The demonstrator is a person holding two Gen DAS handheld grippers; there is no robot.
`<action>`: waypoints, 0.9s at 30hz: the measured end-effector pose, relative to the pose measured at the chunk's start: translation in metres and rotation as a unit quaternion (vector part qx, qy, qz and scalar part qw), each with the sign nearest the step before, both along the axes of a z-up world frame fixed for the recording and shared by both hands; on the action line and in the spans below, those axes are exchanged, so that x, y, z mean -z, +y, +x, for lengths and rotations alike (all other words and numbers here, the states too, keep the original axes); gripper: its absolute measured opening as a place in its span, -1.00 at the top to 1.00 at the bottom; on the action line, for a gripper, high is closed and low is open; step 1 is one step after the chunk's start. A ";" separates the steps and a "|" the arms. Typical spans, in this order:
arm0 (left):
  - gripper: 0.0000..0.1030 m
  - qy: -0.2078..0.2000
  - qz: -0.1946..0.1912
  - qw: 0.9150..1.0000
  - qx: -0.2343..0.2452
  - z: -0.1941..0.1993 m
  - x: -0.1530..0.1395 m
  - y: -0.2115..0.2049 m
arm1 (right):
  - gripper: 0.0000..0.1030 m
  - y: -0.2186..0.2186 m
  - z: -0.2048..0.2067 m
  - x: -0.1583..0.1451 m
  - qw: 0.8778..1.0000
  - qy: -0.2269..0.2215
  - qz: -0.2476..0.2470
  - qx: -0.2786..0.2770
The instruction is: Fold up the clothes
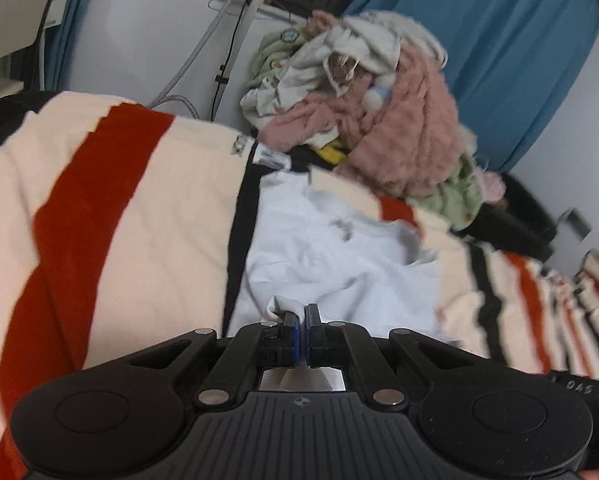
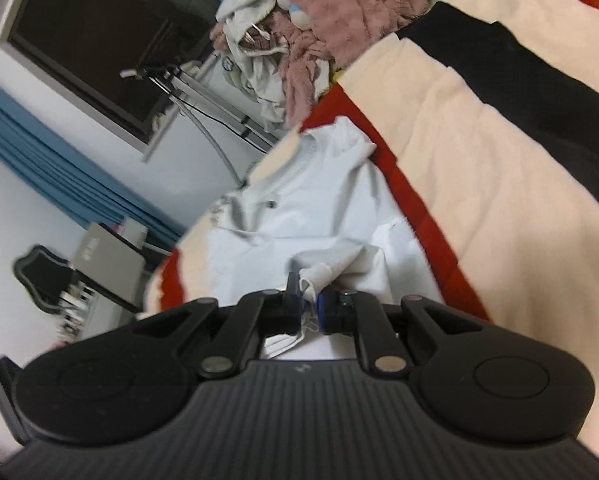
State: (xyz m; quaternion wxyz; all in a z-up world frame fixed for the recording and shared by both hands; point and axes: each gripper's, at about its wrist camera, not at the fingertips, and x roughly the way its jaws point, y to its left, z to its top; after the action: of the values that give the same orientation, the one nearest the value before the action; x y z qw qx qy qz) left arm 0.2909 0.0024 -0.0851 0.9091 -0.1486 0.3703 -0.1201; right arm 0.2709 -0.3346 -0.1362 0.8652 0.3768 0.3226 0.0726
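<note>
Right wrist alone shows dark window (image 2: 99, 40) (blurred).

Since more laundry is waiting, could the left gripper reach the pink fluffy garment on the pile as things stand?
Probably not yet: the left gripper is shut on the white garment, and the pink fluffy garment lies beyond it on the striped blanket. Nothing else blocks the way.

White letters, seemingly "DAS", on a black object (image 1: 579, 390) at the left view's right edge.
</note>
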 end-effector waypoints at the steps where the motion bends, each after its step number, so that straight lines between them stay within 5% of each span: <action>1: 0.94 0.003 0.006 1.000 0.006 0.007 0.009 -0.003 | 0.77 0.001 0.006 0.008 1.000 0.002 -0.013 -0.002; 6: 0.91 -0.002 0.030 0.999 0.023 0.013 0.035 -0.009 | 0.75 0.009 0.016 0.027 0.998 0.028 -0.051 -0.014; 8: 0.82 -0.009 0.037 0.999 0.029 0.010 0.033 -0.012 | 0.46 0.011 0.014 0.020 0.998 0.027 -0.061 -0.020; 10: 0.19 -0.012 0.045 0.998 0.035 0.007 0.029 -0.015 | -0.33 0.013 0.009 0.011 0.997 0.020 -0.066 -0.025; 12: -0.22 -0.023 0.064 0.997 0.035 -0.006 0.014 -0.017 | -0.51 0.015 -0.005 -0.003 0.997 -0.003 -0.066 -0.031; 15: -0.61 -0.050 0.091 0.994 0.036 -0.034 -0.013 -0.019 | -0.50 0.021 -0.029 -0.027 0.996 -0.036 -0.079 -0.035; 27: -0.82 -0.166 0.148 0.973 0.057 -0.192 -0.099 -0.017 | -0.50 0.051 -0.171 -0.102 0.968 -0.150 -0.198 -0.015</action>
State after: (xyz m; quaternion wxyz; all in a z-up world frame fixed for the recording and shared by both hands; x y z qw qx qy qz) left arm 0.0989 -0.0142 0.0134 0.9614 0.0312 0.2357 -0.1388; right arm 0.0995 -0.2839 -0.0344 0.9600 0.1778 0.2025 0.0761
